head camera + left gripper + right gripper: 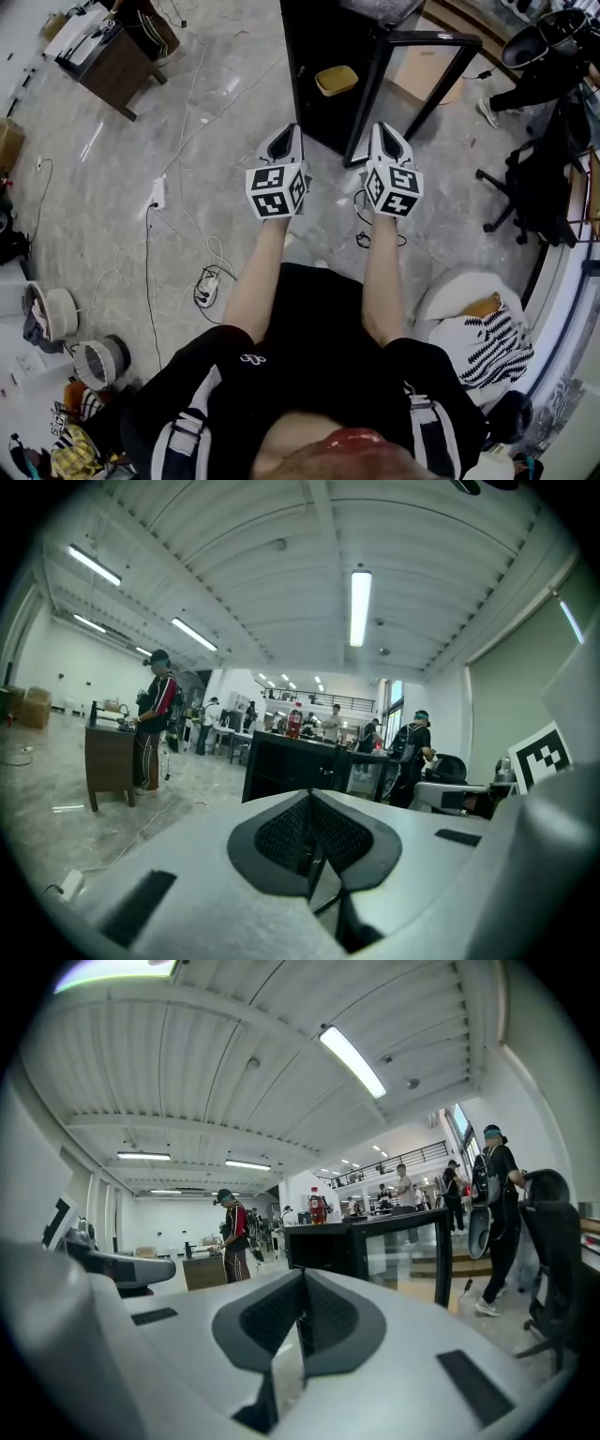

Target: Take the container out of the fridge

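A yellow container (336,80) sits inside the small black fridge (307,94), whose glass door (427,66) stands swung open to the right. In the head view my left gripper (284,137) and right gripper (387,137) are held side by side above the floor, just short of the fridge front. Both are shut with nothing between their fingers. The left gripper (310,795) looks toward the fridge (281,766) from a distance. The right gripper (302,1275) faces the fridge (328,1246) and its open door (408,1237). The container is hidden in both gripper views.
A red bottle (293,722) stands on top of the fridge. A wooden cabinet (112,56) is at the far left, and cables and a power strip (204,286) lie on the floor. At the right are an office chair (525,197) and a white seat with striped cloth (478,342). People stand around.
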`<state>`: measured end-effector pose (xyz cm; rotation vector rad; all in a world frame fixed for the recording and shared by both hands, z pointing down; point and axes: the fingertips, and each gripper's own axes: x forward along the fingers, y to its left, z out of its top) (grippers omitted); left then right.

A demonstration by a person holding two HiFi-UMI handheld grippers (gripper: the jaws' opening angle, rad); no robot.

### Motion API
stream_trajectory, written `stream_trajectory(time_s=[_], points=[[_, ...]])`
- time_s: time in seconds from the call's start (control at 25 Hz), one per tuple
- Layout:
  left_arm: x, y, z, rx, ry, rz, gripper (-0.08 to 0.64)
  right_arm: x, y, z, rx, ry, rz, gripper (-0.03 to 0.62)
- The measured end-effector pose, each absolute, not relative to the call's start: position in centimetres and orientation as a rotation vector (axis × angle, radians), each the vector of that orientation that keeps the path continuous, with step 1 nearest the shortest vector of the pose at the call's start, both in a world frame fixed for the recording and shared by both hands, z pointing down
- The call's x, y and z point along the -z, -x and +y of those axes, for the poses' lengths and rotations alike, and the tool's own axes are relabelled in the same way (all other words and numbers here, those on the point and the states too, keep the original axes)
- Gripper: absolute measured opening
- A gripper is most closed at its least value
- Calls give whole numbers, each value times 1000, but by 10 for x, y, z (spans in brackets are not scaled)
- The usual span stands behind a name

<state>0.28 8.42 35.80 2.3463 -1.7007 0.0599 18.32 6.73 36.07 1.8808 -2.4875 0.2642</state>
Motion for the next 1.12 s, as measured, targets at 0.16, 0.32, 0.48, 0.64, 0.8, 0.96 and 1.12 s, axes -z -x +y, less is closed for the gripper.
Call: stream_trajectory(time_s=[0.16, 0.32, 0.48, 0.64, 0.8, 0.96, 1.12], points=[[-358, 2, 75, -52, -2342, -1702, 15, -362, -183, 57, -267, -1879, -2482, 14], [-368, 5, 56, -64, -2334, -1682, 15, -370, -179, 39, -279, -1871, -2464, 14], [-383, 5, 22, -78, -2323, -1641, 15, -384, -182, 13, -309, -1874, -2422, 14], [-403, 8, -23, -107, -2305, -1604, 15, -406, -182, -24, -361, -1869, -2389, 14], [-431, 9, -67, -151, -2278, -1550, 15, -439, -175, -60, -451, -1847, -2333, 14], [-455, 25, -122, -193, -2250, -1516, 15, -466, -149, -110, -510, -1804, -2295, 14], [-477, 45, -171, -232, -2221, -1483, 15, -482, -123, -159, -544, -1782, -2264, 14]])
